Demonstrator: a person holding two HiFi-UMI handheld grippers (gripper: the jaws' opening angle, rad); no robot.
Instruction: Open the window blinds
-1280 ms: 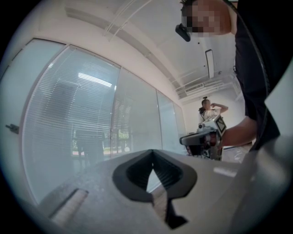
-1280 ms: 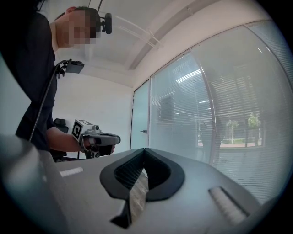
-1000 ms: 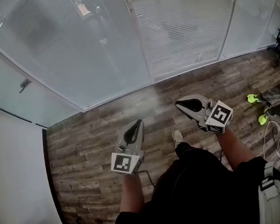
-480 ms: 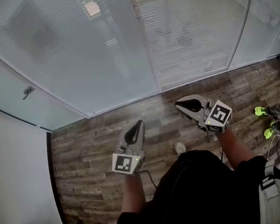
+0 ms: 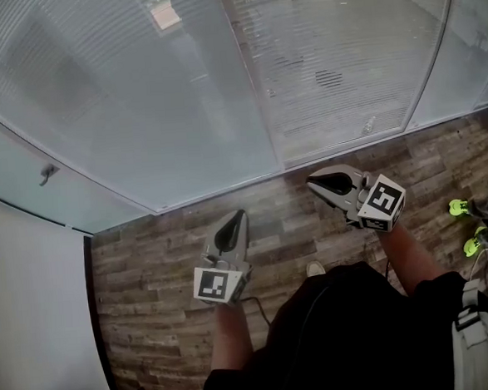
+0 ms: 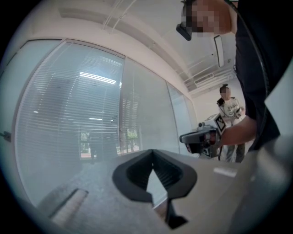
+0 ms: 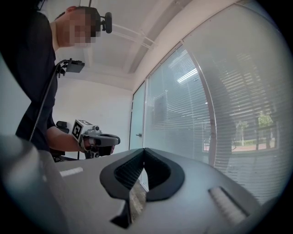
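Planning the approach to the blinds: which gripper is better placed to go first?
Right, probably. The right gripper is nearer the glass wall and the small fitting on it; the left gripper is further back and left. Both shut, empty.

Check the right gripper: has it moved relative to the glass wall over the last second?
Yes. The right gripper has come closer to the glass wall; the strip of wood floor between its tip and the wall's base is narrower now.
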